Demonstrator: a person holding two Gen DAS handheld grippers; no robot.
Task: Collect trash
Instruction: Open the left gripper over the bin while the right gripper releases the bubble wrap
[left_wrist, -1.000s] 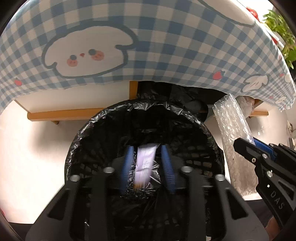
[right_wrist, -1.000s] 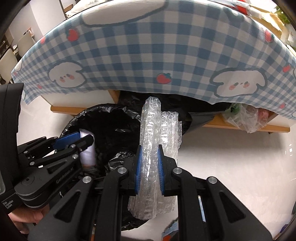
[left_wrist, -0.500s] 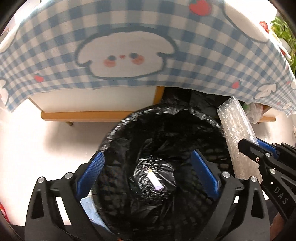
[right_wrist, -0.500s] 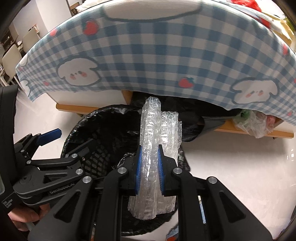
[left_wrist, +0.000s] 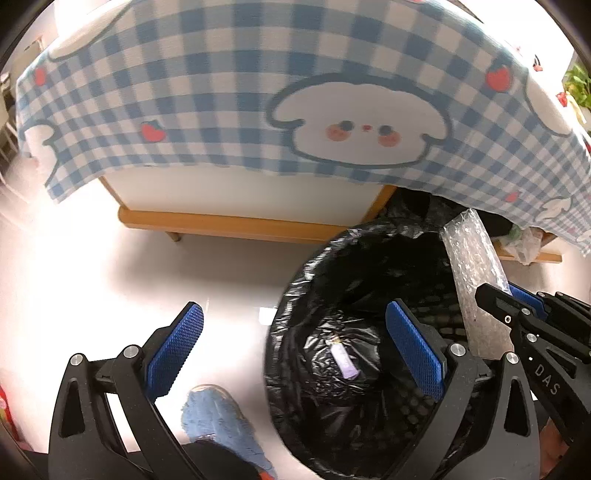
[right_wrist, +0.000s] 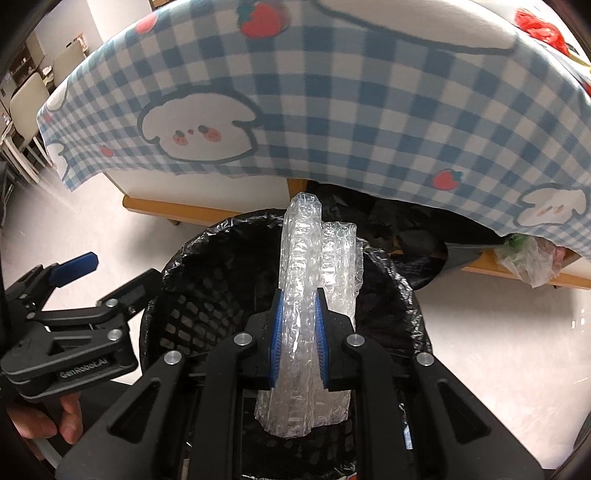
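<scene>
A black mesh trash bin (left_wrist: 295, 295) with a black liner (right_wrist: 207, 236) stands on the white floor by the table. A small pale purple wrapper (left_wrist: 343, 360) lies at its bottom. My left gripper (left_wrist: 295, 350) is open and empty, straddling the bin's left rim; it also shows at the left of the right wrist view (right_wrist: 107, 275). My right gripper (right_wrist: 298, 325) is shut on a folded piece of clear bubble wrap (right_wrist: 314, 266) and holds it upright over the bin. The bubble wrap also shows in the left wrist view (left_wrist: 472, 273).
A blue checked tablecloth with cartoon dogs (left_wrist: 295, 92) hangs over the table behind the bin. A wooden table frame (left_wrist: 229, 223) runs along the floor. A clear plastic bag (right_wrist: 532, 258) lies under the table at right. My blue shoe (left_wrist: 218, 421) is near the bin. Chairs (right_wrist: 26, 107) stand far left.
My left gripper opened and let the purple wrapper fall into the bin, then shifted left over the rim. My right gripper moved over the bin with the bubble wrap.
</scene>
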